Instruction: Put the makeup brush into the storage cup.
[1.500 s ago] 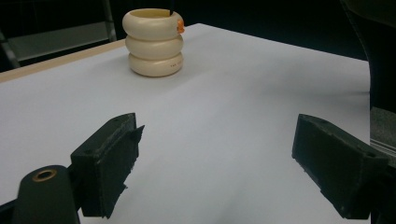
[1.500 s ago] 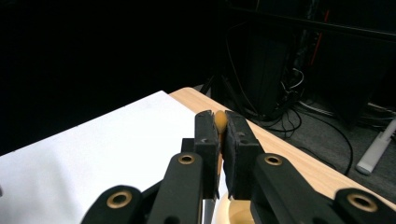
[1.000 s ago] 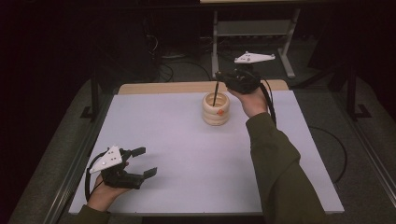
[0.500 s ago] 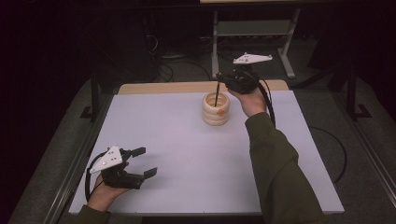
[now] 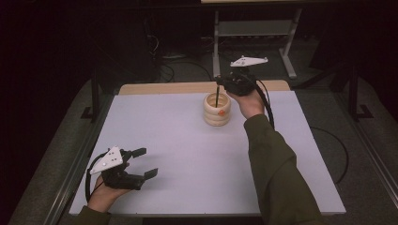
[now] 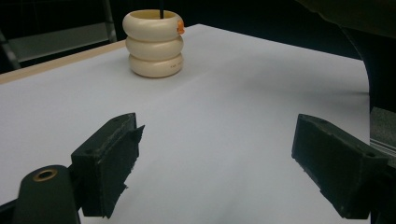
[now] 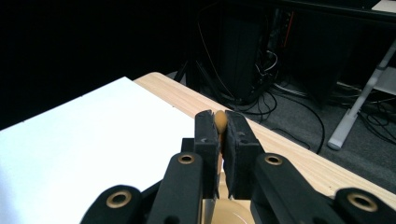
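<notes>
The right gripper (image 5: 218, 86) is clenched on a thin stick (image 7: 220, 122), holding it upright in the cream ringed holder (image 5: 217, 110) at the far side of the white surface (image 5: 187, 154). The left gripper (image 5: 146, 162) rests released near its front-left corner.

the high view looks forward and down over the whole white table (image 5: 187, 140). the left gripper view sits low, facing the ringed holder (image 6: 154, 43), also in the high view. the right gripper view is close, perhaps just above that holder.

A dim lab: white-topped table (image 5: 187, 140), tangled cables (image 7: 280, 107), metal stand (image 5: 253, 28) behind.
</notes>
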Tool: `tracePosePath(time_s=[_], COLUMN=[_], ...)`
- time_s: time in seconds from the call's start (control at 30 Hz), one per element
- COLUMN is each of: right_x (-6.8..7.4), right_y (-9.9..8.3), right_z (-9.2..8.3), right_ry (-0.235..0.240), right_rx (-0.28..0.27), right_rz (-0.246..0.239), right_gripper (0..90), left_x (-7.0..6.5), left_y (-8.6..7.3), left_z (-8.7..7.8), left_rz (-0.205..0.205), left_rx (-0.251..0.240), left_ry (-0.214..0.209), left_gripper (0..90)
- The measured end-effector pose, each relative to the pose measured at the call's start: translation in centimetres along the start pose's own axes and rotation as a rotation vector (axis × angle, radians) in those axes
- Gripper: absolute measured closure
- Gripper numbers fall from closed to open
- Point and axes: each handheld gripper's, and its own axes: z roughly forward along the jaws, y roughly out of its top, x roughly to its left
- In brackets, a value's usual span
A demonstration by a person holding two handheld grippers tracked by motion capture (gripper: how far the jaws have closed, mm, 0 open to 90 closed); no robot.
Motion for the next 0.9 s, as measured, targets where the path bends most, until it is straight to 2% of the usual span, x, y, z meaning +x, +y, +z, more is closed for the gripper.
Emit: tracePosePath(time_s=[0.77,0.83,0.9], right_x=[-0.1,-0.2,-0.2], right_y=[-1.0,-1.0,-1.0], right_z=[1.3,1.3,1.3], right_ry=[-0.008,-0.010,-0.015], right_rx=[0.043,0.042,0.043], right_rz=[0.006,0.007,0.013], right_gripper=[83.1,81.2,75.5], left_x=[-0.1,0.0,0.0], left_y=[0.0,0.0,0.0], left_z=[0.0,0.0,0.0], left_rz=[0.005,0.004,0.005], left_rx=[0.003,0.002,0.002], left_ry=[0.001,0.001,0.001], left_gripper=[14.6,14.6,14.6])
